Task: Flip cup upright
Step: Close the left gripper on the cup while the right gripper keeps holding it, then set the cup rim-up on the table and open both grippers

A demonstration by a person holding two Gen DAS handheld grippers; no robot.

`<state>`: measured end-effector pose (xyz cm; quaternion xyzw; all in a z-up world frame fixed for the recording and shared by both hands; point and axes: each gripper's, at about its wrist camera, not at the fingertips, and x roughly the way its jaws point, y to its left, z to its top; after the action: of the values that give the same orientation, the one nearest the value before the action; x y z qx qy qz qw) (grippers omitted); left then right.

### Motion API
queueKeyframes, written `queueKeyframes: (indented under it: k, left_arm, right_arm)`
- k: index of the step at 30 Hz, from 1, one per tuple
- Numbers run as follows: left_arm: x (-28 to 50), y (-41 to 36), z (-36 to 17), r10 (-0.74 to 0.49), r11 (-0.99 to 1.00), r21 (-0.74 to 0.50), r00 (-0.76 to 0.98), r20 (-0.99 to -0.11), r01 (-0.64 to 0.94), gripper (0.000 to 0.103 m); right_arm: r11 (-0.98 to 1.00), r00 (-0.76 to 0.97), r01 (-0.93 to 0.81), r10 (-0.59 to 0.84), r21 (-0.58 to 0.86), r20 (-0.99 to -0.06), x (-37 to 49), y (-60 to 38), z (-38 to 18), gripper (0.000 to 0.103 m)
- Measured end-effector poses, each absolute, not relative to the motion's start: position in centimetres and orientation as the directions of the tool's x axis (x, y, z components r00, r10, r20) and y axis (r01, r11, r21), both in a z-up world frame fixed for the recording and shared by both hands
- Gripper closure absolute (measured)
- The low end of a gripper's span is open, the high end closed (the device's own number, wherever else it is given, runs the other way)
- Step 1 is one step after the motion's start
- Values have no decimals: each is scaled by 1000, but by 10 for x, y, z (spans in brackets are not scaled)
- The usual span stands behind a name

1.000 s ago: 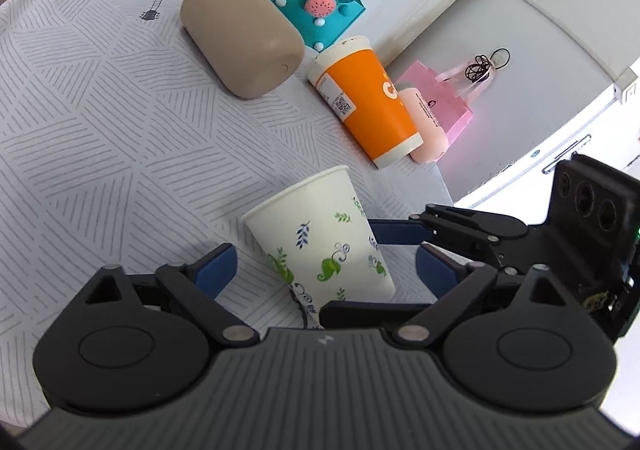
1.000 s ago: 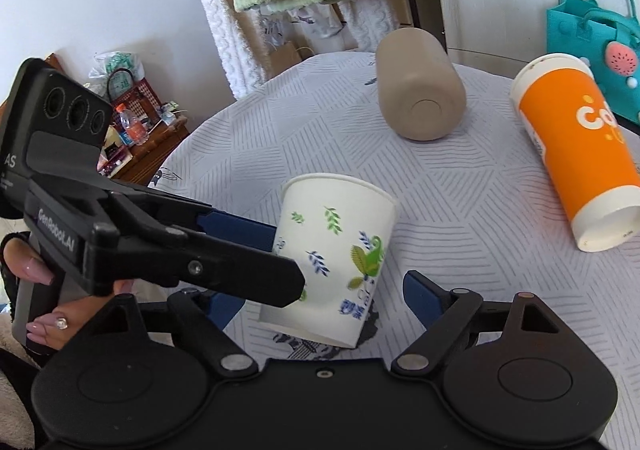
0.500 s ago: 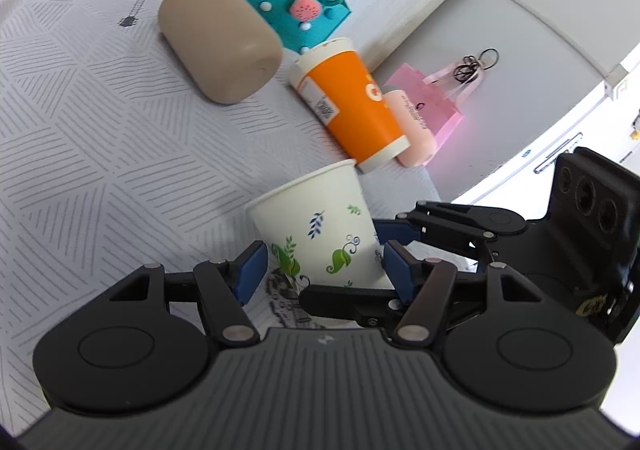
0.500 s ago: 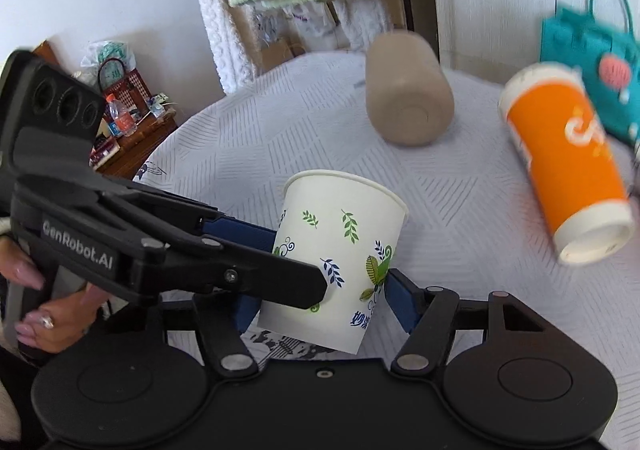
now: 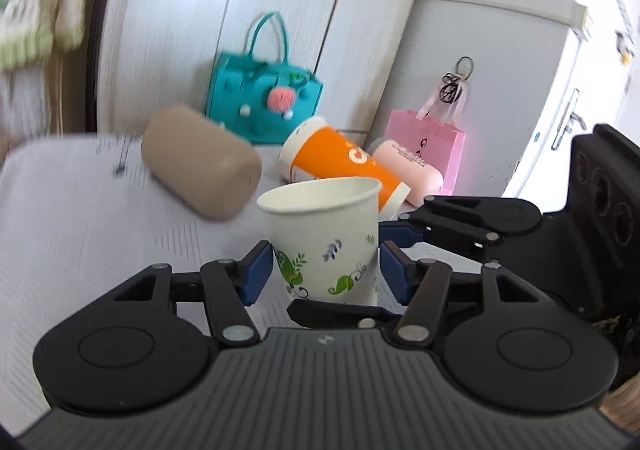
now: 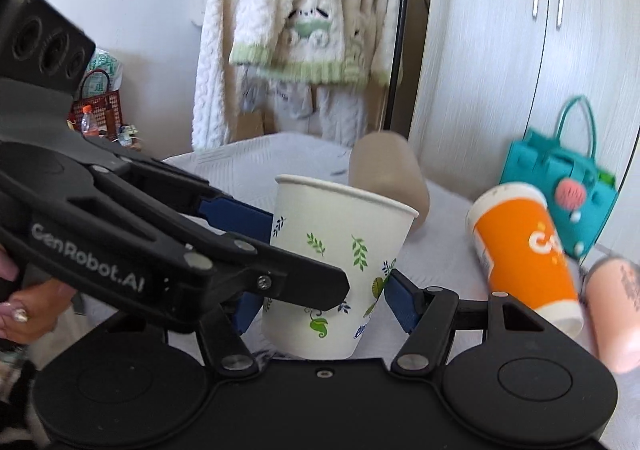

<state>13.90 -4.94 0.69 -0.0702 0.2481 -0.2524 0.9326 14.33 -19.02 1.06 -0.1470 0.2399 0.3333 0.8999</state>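
Note:
A white paper cup with green leaf prints (image 5: 326, 238) stands almost upright, mouth up, held between both grippers; it also shows in the right wrist view (image 6: 336, 270). My left gripper (image 5: 326, 270) is shut on its lower half, blue pads on both sides. My right gripper (image 6: 320, 298) is shut on it too, crossing the left gripper at an angle. The cup's base is hidden behind the gripper bodies, so I cannot tell if it touches the table.
On the white patterned tablecloth (image 5: 80, 234) lie a beige cylinder (image 5: 200, 166), an orange cup on its side (image 5: 340, 162) and a pink tumbler (image 5: 408, 170). A teal bag (image 5: 264, 94) and pink bag (image 5: 424, 138) stand against the cupboards behind.
Both grippers closed onto the cup and tilted up with it. The cup has gone from leaning to nearly upright, and the view has swung up toward the cupboards.

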Motion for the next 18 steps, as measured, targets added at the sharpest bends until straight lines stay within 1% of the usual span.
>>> queueKeyframes:
  k: [2, 4, 8, 18]
  left_arm:
    - [140, -53, 7, -500, 865, -209, 761, -414, 455, 45]
    - [143, -55, 7, -496, 867, -188, 763, -415, 461, 45]
    - [145, -59, 4, -490, 869, -164, 763, -423, 467, 45]
    - [152, -59, -9, -480, 874, -179, 749, -457, 451, 45]
  right_arm:
    - [740, 696, -655, 510, -155, -506, 145, -188, 7, 33]
    - [750, 710, -641, 500, -163, -496, 149, -187, 4, 33]
    - [756, 711, -632, 479, -170, -514, 155, -184, 0, 34]
    - [751, 683, -644, 478, -146, -552, 165, -180, -9, 34]
